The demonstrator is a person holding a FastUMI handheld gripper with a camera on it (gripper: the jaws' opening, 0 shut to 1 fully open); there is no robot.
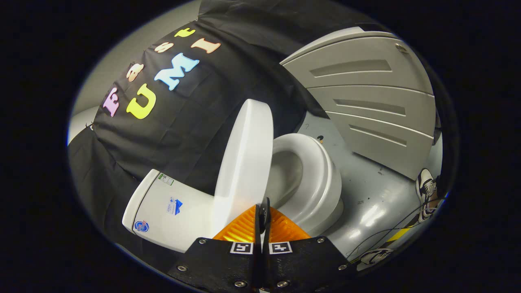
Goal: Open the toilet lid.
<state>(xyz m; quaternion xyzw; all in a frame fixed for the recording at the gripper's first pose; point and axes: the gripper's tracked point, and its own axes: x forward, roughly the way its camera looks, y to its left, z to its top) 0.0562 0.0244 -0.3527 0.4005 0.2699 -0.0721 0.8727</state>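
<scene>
Now one raised toilet lid (244,162), tool (263,213) closed.

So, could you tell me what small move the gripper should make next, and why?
Probably push the toilet lid a little further back toward the tank. The gripper, jaws closed together, sits at the lid's edge; the lid stands raised off the seat but not clearly resting back.

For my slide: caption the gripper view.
Gripper shut on the raised white plastic toilet lid, white seat exposed beside the white tank.

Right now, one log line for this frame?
lid: raised, near upright | tongs: shut, at lid's edge | seat: down
</scene>
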